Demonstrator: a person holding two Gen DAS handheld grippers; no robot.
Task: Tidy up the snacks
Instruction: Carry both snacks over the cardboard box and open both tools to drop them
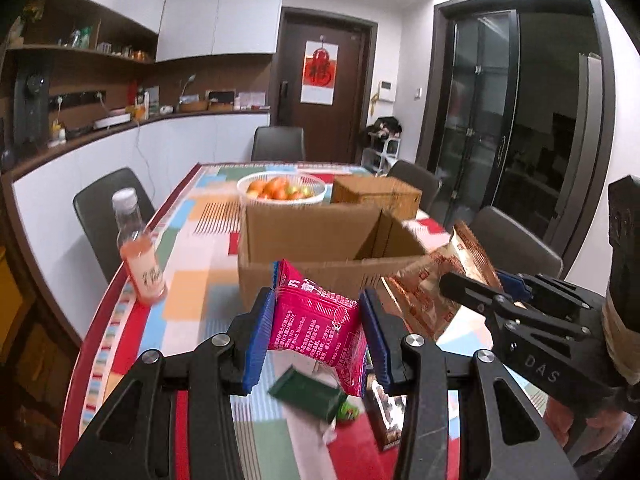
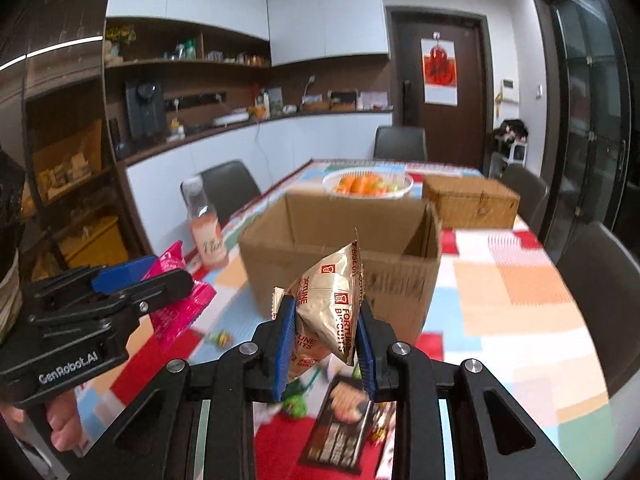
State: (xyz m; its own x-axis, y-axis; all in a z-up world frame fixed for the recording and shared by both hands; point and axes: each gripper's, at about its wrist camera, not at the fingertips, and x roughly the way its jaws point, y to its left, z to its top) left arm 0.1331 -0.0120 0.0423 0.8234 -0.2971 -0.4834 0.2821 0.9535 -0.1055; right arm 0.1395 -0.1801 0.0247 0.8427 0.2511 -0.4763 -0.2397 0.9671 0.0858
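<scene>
Crinkled pink snack packet (image 1: 316,332), white print, gripped.

A home dining room joined to a kitchen. A long surface (image 1: 188,216) under a bright patchwork cloth is ringed by dark padded chairs (image 1: 278,143). Along the wall runs a counter (image 1: 168,118) with white cupboards (image 1: 218,12) above and below, wooden shelves (image 1: 80,46) crowded with jars, and small appliances plugged in. A bowl of fruit (image 1: 280,188) stands on the surface. A dark entry door (image 1: 320,84) carries a red paper hanging (image 1: 320,68), with glass sliding doors (image 1: 516,120) beside it.
</scene>
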